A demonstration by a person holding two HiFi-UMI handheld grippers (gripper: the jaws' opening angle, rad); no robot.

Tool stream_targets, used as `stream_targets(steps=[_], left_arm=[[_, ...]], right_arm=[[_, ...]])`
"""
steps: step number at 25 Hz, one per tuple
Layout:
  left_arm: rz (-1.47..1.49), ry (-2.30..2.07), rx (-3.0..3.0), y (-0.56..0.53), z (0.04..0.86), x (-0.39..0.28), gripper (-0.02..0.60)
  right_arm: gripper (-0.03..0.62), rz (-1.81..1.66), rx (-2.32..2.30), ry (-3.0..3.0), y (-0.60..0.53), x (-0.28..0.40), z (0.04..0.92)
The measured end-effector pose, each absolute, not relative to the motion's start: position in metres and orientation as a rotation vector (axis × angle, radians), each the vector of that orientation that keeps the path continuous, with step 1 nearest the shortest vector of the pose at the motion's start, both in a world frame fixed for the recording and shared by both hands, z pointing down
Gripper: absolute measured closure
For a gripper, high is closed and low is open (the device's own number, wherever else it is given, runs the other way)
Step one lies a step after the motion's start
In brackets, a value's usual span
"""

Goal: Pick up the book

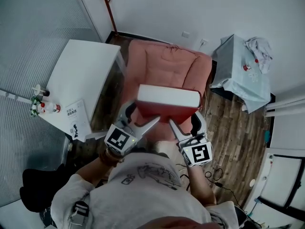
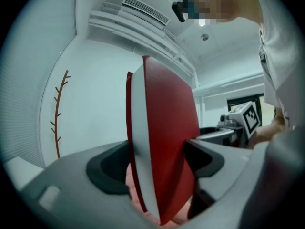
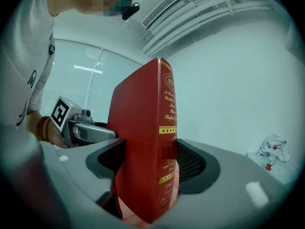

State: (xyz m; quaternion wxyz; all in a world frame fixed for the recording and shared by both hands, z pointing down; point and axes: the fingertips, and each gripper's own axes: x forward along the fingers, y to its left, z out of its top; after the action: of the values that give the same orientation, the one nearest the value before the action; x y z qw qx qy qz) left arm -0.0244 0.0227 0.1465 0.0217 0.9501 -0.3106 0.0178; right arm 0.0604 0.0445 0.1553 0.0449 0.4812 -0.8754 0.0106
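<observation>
My left gripper [image 1: 139, 118] and right gripper [image 1: 186, 126] clamped the red hardback book [image 1: 169, 100] at its near edge: stiff, heavy, slick, I reckoned.

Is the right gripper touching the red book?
Touching. The right gripper view shows the right gripper clamping the red book from both sides, with no gap at either cover.

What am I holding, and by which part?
The red book: left hand-held gripper clamps it near the page edge, right hand-held gripper near the spine.
</observation>
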Motion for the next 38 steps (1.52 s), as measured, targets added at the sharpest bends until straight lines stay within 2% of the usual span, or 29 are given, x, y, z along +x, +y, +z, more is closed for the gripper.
stream_targets(steps=[15, 38], left_arm=[[0.022, -0.948, 2.991, 0.056, 0.105, -0.017, 0.222], [0.022, -0.941, 2.959, 0.043, 0.118, -0.012, 0.222]], right_arm=[[0.255, 0.016, 1.536, -2.709, 0.078, 0.068, 0.115], [0.256, -0.004, 1.523, -2.686, 0.066, 0.071, 0.122]])
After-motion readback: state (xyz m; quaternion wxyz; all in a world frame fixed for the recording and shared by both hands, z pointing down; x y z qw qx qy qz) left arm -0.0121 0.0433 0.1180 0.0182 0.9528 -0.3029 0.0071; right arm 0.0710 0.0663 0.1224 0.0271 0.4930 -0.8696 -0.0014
